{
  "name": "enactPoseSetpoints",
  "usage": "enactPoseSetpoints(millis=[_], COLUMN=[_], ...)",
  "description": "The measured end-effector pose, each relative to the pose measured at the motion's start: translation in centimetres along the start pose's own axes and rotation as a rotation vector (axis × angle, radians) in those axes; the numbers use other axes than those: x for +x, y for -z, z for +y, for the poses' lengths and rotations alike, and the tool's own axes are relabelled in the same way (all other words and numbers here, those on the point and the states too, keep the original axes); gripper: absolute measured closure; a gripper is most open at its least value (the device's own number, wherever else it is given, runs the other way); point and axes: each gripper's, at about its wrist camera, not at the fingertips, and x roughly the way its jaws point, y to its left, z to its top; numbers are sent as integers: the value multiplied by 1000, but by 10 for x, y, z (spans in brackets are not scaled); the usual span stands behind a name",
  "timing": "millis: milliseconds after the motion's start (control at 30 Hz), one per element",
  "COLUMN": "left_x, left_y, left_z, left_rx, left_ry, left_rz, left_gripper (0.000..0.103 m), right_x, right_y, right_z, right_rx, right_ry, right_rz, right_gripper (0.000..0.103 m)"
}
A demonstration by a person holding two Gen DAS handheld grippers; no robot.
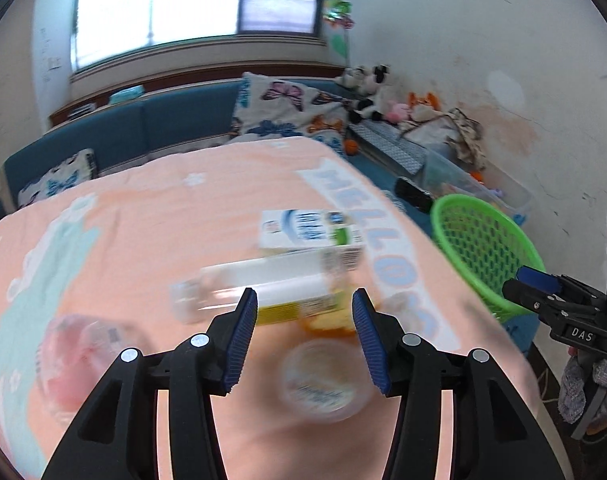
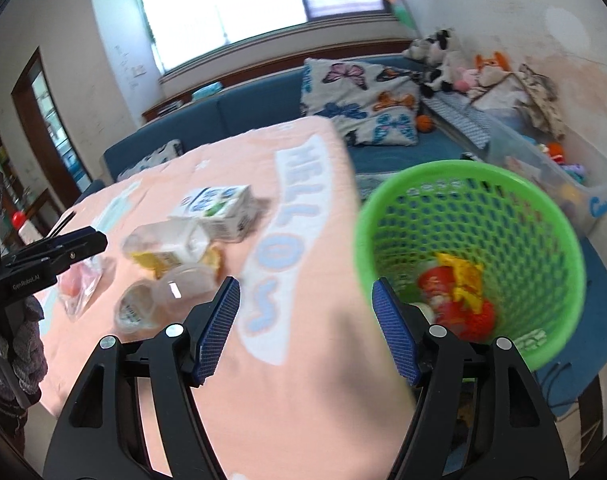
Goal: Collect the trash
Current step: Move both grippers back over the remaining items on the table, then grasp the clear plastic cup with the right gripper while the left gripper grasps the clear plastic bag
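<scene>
Left wrist view shows the trash lying in a loose cluster on the peach-covered desk (image 1: 151,216): a clear plastic bottle (image 1: 263,288) on its side with a yellow label, a white and blue milk carton (image 1: 307,232) just behind it, an orange piece (image 1: 327,322) beside the bottle's base, a round lidded cup (image 1: 323,380) nearest the camera, and a crumpled clear wrapper (image 1: 79,356) with pink inside off to the left. All of it is blurred. The left gripper (image 1: 305,336) hangs just above the cup and bottle, its blue-padded fingers (image 1: 241,336) spread wide with nothing between them.

Beyond the desk's right edge stands a green mesh basket (image 1: 483,240); the right wrist view looks down into it (image 2: 559,240), where red and yellow wrappers (image 2: 459,292) lie at the bottom. The right gripper (image 2: 307,328) hovers over the desk edge next to the basket rim, fingers (image 2: 219,328) likewise apart and empty.

Farther back a blue sofa (image 2: 239,120) carries butterfly-print cushions (image 2: 355,92), and stuffed toys (image 2: 439,60) pile in the corner under the window (image 2: 239,4).
</scene>
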Motion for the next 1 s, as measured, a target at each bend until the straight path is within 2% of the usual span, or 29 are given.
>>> enactPoseSetpoints(millis=[267, 533, 633, 767, 1000], left_x=[-21, -38, -44, -51, -47], left_y=[15, 29, 31, 34, 42], left_z=[44, 81, 89, 102, 128], left_rx=[-53, -109, -118, -108, -121], left_ry=[-64, -108, -121, -135, -179], left_rz=[-15, -14, -18, -19, 30], left_gripper=[54, 53, 45, 43, 28], right_x=[25, 50, 60, 73, 93], right_y=[2, 11, 12, 13, 13], right_z=[48, 76, 82, 85, 92], right_rx=[-84, -228, -294, -376, -463], right_ry=[-82, -111, -109, -120, -148], right_rz=[47, 127, 162, 192, 224], right_gripper=[34, 34, 34, 34, 34])
